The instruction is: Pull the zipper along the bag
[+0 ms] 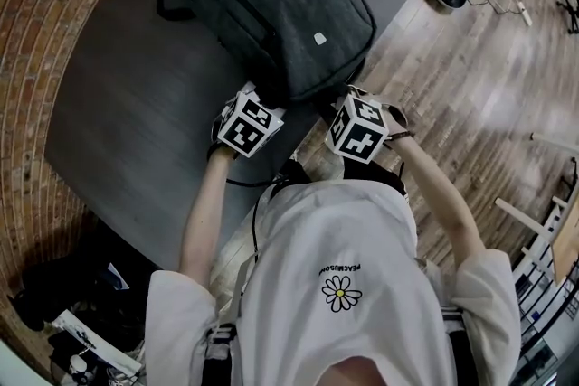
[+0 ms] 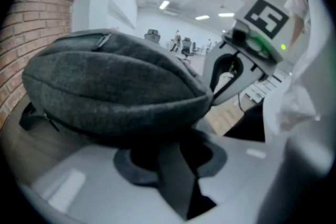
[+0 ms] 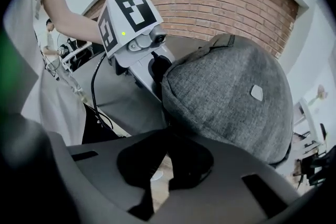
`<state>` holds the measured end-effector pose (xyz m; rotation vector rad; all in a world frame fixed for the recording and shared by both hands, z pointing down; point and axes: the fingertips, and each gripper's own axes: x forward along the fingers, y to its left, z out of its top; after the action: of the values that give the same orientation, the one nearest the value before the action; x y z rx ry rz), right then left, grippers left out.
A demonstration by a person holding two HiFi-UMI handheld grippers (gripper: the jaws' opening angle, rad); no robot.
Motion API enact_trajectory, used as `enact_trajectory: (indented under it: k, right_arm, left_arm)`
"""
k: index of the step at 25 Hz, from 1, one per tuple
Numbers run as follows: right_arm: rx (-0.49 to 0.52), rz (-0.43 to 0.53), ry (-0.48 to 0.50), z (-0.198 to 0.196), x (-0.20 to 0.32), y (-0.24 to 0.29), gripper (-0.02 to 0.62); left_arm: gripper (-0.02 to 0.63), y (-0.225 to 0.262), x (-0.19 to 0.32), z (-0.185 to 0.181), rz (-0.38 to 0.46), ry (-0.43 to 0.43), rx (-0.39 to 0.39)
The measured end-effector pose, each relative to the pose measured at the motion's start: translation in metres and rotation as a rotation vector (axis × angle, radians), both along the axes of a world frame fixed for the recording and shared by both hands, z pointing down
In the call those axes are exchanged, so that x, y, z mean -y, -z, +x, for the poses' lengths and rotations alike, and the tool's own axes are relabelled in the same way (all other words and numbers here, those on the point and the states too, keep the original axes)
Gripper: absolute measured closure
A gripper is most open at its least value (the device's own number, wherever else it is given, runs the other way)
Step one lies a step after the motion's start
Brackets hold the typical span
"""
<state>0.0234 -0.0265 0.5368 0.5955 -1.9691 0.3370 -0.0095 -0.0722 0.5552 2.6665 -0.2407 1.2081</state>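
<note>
Dark grey fabric bag (image 1: 280,9) lies upper centre on a grey table (image 1: 118,104). The left gripper (image 1: 270,99), jaws apart, is at its near edge. The right gripper (image 1: 336,99) is closed at the corner. No zipper pull is visible. Likely best: left steadies the fabric while right draws straight.

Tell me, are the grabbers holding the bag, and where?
Cannot be told for sure. The right gripper is shut at the near edge of the bag; the left gripper is open at that edge.
</note>
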Motion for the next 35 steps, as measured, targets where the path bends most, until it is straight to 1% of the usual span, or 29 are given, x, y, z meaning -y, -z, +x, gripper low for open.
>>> enact_trajectory:
  k: [1, 4, 5, 8, 11, 13, 16, 19, 21, 23, 25, 28, 29, 31, 33, 35]
  right_arm:
    - [-0.026, 0.009, 0.012, 0.002, 0.000, 0.001, 0.589]
    - [-0.178, 0.068, 0.104, 0.008, -0.002, 0.001, 0.589]
    - [-0.212, 0.079, 0.119, 0.009, -0.002, 0.000, 0.589]
    - [-0.235, 0.078, 0.097, 0.010, -0.003, 0.000, 0.589]
    - [-0.309, 0.101, 0.118, 0.011, -0.003, 0.000, 0.589]
    - [-0.330, 0.111, 0.116, 0.013, -0.003, 0.000, 0.589]
    - [-0.297, 0.093, 0.057, 0.015, -0.003, 0.004, 0.589]
    - [-0.205, 0.039, -0.060, 0.018, -0.003, 0.003, 0.588]
    - [-0.163, 0.017, -0.129, 0.021, -0.002, 0.002, 0.588]
    - [-0.137, 0.009, -0.161, 0.023, 0.000, 0.000, 0.588]
    - [-0.092, -0.005, -0.177, 0.025, 0.001, -0.002, 0.588]
    - [-0.028, -0.019, -0.222, 0.034, -0.002, -0.001, 0.589]
    - [-0.018, -0.016, -0.243, 0.036, -0.002, 0.000, 0.589]
    - [-0.011, -0.003, -0.273, 0.040, -0.001, 0.001, 0.589]
    - [-0.013, 0.015, -0.282, 0.043, 0.000, 0.001, 0.589]
    - [-0.014, 0.033, -0.301, 0.048, 0.003, 0.000, 0.589]
  left_arm:
    - [0.477, 0.001, -0.001, 0.002, -0.002, -0.002, -0.007]
    - [0.482, 0.002, -0.004, 0.011, 0.008, -0.029, -0.010]
    - [0.482, 0.001, -0.006, 0.014, 0.012, -0.039, -0.008]
    - [0.485, 0.000, -0.008, 0.018, 0.010, -0.048, -0.009]
    - [0.488, 0.000, -0.008, 0.021, 0.016, -0.057, 0.008]
    - [0.491, 0.000, -0.009, 0.024, 0.019, -0.061, 0.008]
    - [0.494, 0.002, -0.012, 0.032, 0.026, -0.072, -0.008]
    - [0.494, 0.003, -0.017, 0.045, 0.028, -0.084, -0.027]
    - [0.494, 0.002, -0.019, 0.053, 0.024, -0.088, -0.037]
    - [0.494, 0.001, -0.019, 0.058, 0.020, -0.093, -0.043]
    - [0.492, 0.001, -0.021, 0.057, 0.016, -0.116, -0.050]
    - [0.492, 0.013, -0.030, 0.043, 0.008, -0.161, -0.093]
    - [0.492, 0.019, -0.031, 0.033, 0.020, -0.165, -0.100]
    - [0.491, 0.033, -0.025, 0.013, 0.086, -0.162, -0.090]
    - [0.489, 0.049, -0.010, -0.002, 0.162, -0.146, -0.081]
    - [0.488, 0.068, 0.013, -0.009, 0.222, -0.116, -0.088]
